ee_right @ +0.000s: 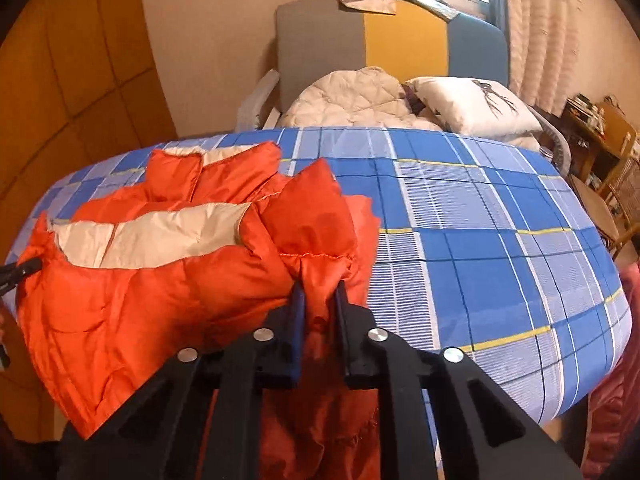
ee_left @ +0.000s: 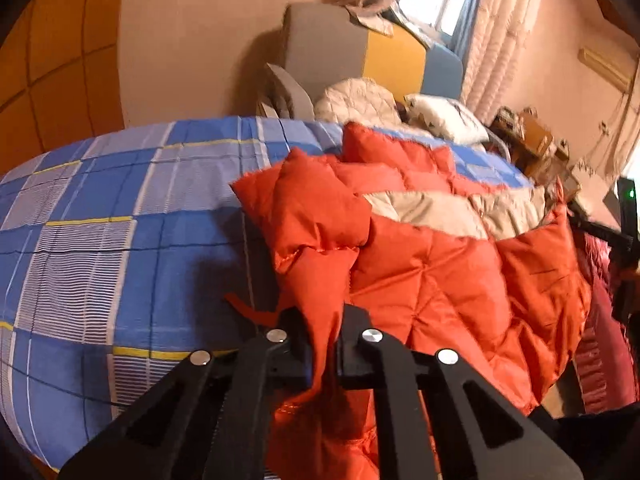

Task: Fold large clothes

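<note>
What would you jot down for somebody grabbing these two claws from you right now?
Left claw: shut on the orange puffer jacket, pinching its fabric.
Right claw: shut on another part of the same jacket.
Jacket: bunched on the blue checked bed cover, cream lining showing, near edge hanging off the bed.
Done: both grips taken.
Left: no neat fold yet; probably spread it flat, then fold.

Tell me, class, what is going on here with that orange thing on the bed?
A person is folding a puffy orange jacket on a bed with a blue checked sheet. The left gripper and the right gripper are each shut on a bunch of the jacket's fabric at its near edge. The jacket lies crumpled, its pale lining showing, not yet folded neatly.
</note>
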Motion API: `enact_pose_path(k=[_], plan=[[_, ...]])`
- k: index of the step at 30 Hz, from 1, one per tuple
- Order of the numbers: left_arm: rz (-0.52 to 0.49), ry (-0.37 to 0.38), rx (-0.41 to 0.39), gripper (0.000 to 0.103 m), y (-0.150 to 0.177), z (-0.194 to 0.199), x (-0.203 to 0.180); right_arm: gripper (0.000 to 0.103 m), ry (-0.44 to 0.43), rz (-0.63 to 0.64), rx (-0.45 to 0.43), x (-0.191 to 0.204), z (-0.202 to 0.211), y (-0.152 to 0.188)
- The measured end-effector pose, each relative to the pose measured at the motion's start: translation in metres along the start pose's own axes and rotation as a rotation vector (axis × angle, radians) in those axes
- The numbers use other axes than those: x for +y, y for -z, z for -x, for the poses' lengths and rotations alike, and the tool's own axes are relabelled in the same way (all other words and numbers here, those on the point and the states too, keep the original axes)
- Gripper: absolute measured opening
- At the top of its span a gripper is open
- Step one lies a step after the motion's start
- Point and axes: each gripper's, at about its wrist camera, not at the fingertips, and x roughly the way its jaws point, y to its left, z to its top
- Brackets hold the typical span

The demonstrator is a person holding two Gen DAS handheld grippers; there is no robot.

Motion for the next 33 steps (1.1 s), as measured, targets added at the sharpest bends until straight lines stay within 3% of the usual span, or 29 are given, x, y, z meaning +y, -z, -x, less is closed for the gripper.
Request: enact_pose_path(k=[6, 15, 24, 33], plan=[[0.066, 0.021, -0.113, 0.004, 0.0, 0.041, 0.008, 0.007, -0.008, -0.062, -0.09, -0.007, 0.039, -0.002], [0.086, 0.027, -0.203, 0.004, -0.021, 0.067, 0.006, 0.004, -0.001, -0.096, -0.179, -0.006, 0.063, -0.029], [0.123, -0.028, -0.213, 0.004, -0.075, 0.028, 0.008, 0.003, 0.035, -0.16, -0.173, -0.006, 0.02, -0.07], [0.146, -0.095, -0.165, 0.003, -0.124, -0.034, 0.011, 0.002, 0.095, -0.192, -0.14, -0.015, -0.036, -0.106]])
